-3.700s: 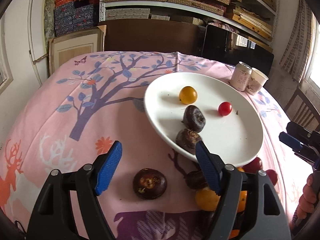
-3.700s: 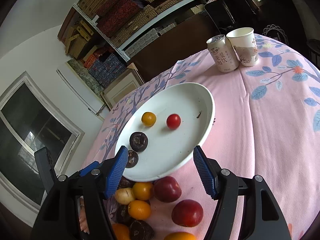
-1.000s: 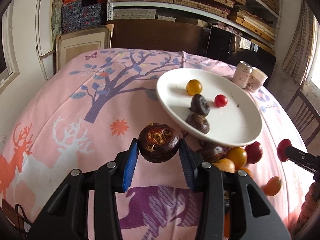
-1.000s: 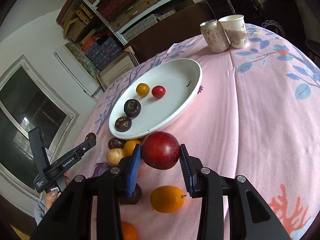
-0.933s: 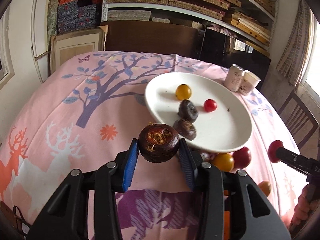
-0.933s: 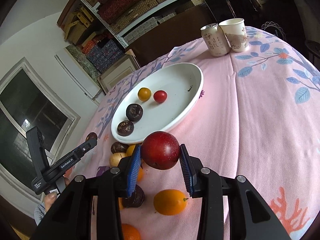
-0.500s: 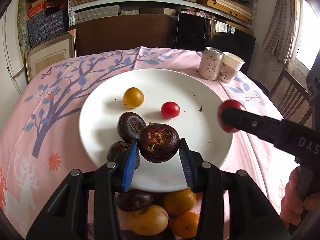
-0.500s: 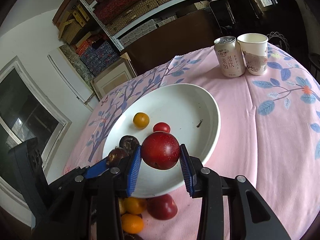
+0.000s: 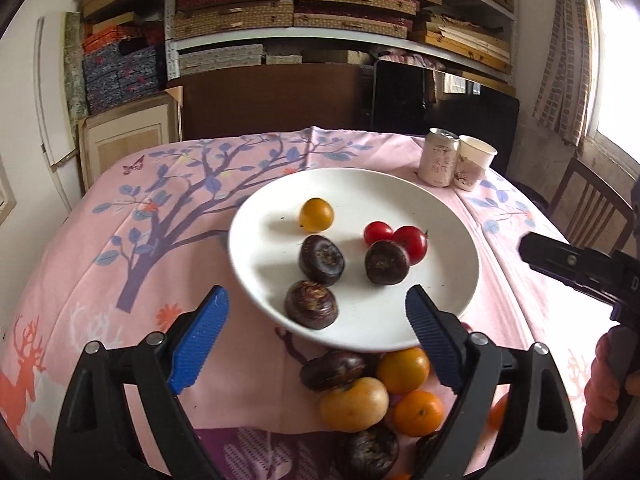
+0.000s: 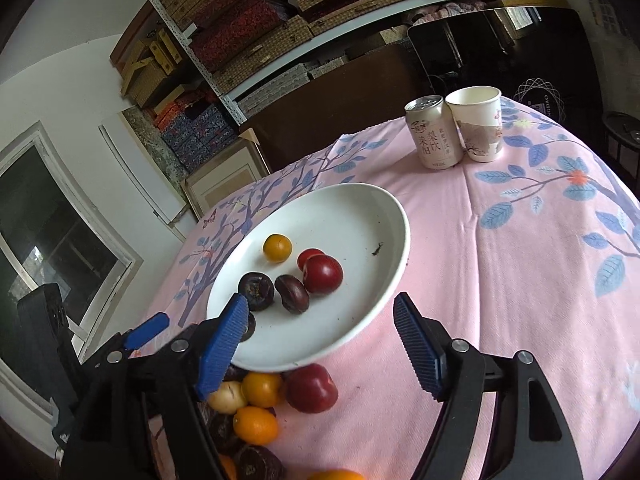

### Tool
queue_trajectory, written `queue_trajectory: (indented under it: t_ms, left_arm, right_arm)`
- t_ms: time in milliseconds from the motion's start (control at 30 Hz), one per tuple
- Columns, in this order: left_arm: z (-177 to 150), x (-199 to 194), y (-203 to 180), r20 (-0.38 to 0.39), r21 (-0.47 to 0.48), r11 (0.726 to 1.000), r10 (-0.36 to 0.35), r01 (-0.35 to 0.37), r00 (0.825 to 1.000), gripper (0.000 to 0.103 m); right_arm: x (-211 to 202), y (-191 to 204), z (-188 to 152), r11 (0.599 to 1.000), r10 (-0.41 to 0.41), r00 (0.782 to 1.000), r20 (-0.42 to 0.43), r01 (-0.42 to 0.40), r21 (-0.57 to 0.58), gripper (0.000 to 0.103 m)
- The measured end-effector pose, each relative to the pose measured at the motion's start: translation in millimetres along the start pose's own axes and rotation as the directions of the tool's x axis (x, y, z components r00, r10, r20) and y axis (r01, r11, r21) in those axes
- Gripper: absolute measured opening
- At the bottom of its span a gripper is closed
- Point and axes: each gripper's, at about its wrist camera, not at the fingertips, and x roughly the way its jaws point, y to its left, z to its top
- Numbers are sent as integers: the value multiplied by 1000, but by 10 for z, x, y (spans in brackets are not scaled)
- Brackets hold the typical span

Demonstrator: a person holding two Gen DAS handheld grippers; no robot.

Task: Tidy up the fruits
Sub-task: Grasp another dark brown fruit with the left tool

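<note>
Fruits [image 9: 322, 260] well inside plate [image 9: 460, 240] rim

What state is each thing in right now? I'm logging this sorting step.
Left gripper: open, holding nothing.
Right gripper: open, holding nothing.
White plate: holds six fruits.
Dark water chestnuts: three, resting on the plate.
Red plum: on the plate, touching a small red tomato.
Fruit pile: on the cloth beside the plate.
Can: upright.
Paper cup: upright.

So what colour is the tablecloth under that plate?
Pink tablecloth, printed with blue-leaved trees; the right wrist view shows it best.
</note>
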Motion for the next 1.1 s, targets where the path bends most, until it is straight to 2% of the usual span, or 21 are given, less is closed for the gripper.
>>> queue_trajectory:
  t_ms: [133,200,367,633,867,1100]
  left_arm:
    - [-292,-60,263,-66,-75,996,52,-57,996,89]
    - [-412,-78,374,-102,-110,990,80,-92,992,89]
    - [-544,-194,495,-94,-159,983,75,-90,993,90]
    - [-555,-173,172,-69,-48,999,16,-20,998,93]
    - [-494,-15,-106,-55,68,995,73,-69,996,94]
    - [-448,35,41,-66,53,995,89,-85,994,99]
  right_arm:
    - [-128,-202,-272,998,-19,999,-30,21,67,78]
    - [-152,-294,-349,993,-1,999,-49,7,120,78]
    - [-199,-386,-387,986,-4,1000,-31,9,169,81]
    - [-161,-348,-394,986,0,998,-59,10,165,83]
    - [-166,-327,-383,987,2,998,-55,6,160,84]
    - [-173,-308,-381,988,2,998,-56,7,152,84]
